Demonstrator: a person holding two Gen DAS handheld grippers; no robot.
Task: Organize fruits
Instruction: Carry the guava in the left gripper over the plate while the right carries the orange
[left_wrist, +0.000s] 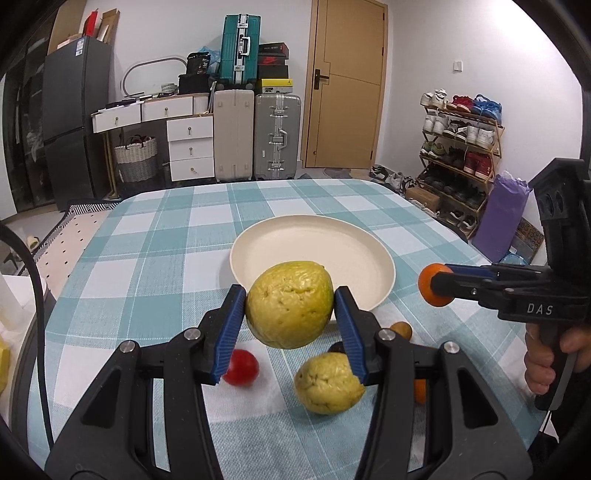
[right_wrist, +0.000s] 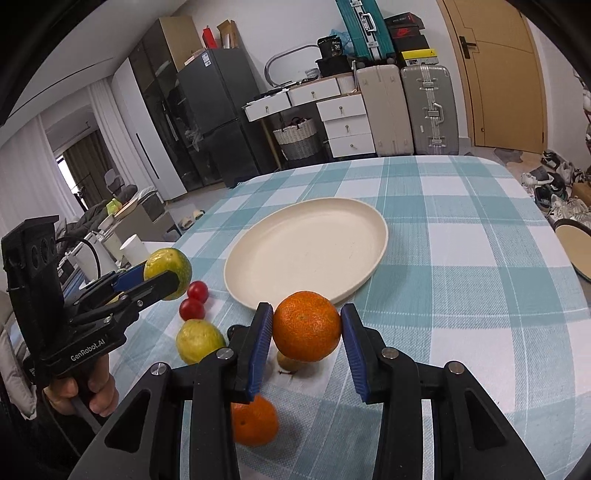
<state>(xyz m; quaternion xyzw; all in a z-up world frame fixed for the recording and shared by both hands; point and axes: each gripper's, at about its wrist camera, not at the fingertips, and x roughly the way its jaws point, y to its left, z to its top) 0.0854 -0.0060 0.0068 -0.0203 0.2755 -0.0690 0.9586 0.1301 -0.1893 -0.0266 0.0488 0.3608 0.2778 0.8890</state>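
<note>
My left gripper (left_wrist: 290, 308) is shut on a yellow-green guava (left_wrist: 290, 304) and holds it above the table, just in front of the cream plate (left_wrist: 314, 251). My right gripper (right_wrist: 306, 330) is shut on an orange (right_wrist: 306, 325), lifted in front of the same plate (right_wrist: 306, 251). On the cloth lie a second guava (left_wrist: 328, 384) (right_wrist: 199, 340), a second orange (right_wrist: 255, 421), two red tomatoes (right_wrist: 194, 301) and a small brown fruit (left_wrist: 401, 329). The right gripper (left_wrist: 439, 284) shows in the left wrist view, the left gripper (right_wrist: 166, 275) in the right wrist view.
The table has a teal checked cloth (left_wrist: 166, 236). A second plate (right_wrist: 576, 251) sits off the table's right edge. White cups (right_wrist: 135, 249) stand beside the left edge. Suitcases, drawers and a shoe rack (left_wrist: 461, 147) stand beyond.
</note>
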